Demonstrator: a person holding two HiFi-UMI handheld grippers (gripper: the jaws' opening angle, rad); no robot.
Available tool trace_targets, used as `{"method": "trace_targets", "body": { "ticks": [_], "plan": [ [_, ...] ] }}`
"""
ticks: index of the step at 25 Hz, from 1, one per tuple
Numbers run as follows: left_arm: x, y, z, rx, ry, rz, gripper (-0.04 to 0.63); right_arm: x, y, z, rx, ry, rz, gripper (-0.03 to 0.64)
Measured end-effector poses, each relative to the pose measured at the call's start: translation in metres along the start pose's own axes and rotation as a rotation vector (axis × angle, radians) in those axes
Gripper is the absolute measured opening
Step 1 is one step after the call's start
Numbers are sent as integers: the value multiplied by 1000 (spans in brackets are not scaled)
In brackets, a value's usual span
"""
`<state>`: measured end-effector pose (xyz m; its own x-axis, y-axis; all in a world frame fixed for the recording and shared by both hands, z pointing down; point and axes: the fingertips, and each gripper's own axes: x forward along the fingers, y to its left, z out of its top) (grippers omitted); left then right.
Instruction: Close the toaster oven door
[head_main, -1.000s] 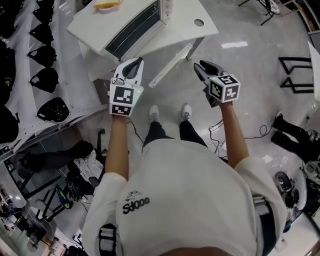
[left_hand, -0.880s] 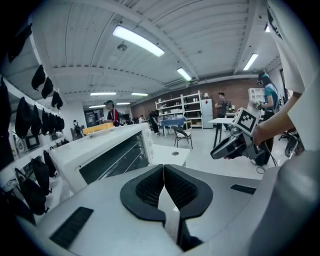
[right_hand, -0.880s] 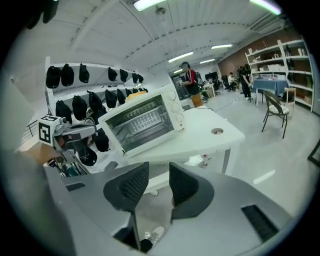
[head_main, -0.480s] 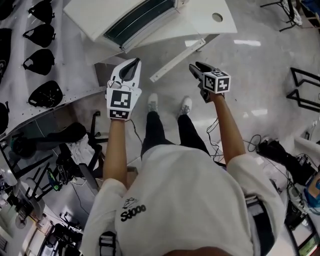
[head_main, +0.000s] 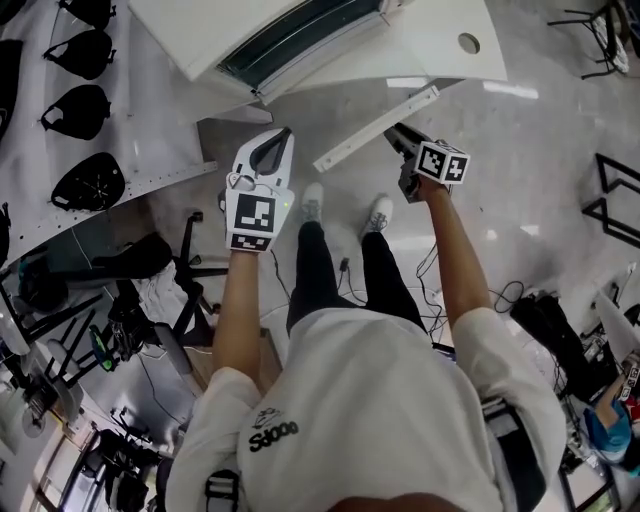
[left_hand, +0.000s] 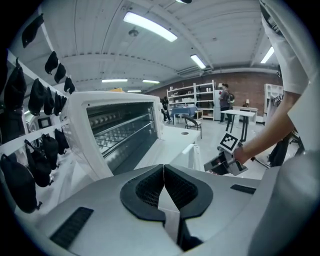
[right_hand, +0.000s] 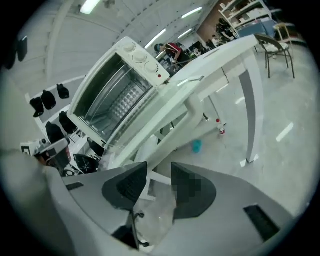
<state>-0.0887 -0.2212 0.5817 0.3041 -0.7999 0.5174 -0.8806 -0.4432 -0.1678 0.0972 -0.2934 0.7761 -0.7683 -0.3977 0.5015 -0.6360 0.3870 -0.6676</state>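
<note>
The toaster oven (left_hand: 76, 131) is glossy white outside, with bright metal wire racks (left_hand: 120, 132); the floor (head_main: 530, 170) is polished, glossy grey; the left gripper (left_hand: 163, 170) is matt grey plastic with ribbed black pads (left_hand: 148, 190).

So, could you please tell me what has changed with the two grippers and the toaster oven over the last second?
The left gripper and right gripper have both sunk away from the table edge. The right one has rolled, and its jaws have just been opening with nothing between them. The left stays shut and empty. The toaster oven sits where it was, its door apparently shut.
</note>
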Motion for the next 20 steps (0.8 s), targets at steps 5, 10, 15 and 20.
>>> {"method": "trace_targets", "body": {
  "ticks": [5,10,15,20],
  "plan": [
    [2,4,-8,-11,5,-4,18,1,0,0,159,-80,138,137],
    [4,5,-12,-13,15,-12,18,7,15,1,233,-96,255,137],
    [6,6,-11,-8,17,-20,18,12,13,-2,283,-114,238,131],
    [1,12,-9,-5,14,-18,18,11,13,-3,303,-124,215,89]
  ]
}}
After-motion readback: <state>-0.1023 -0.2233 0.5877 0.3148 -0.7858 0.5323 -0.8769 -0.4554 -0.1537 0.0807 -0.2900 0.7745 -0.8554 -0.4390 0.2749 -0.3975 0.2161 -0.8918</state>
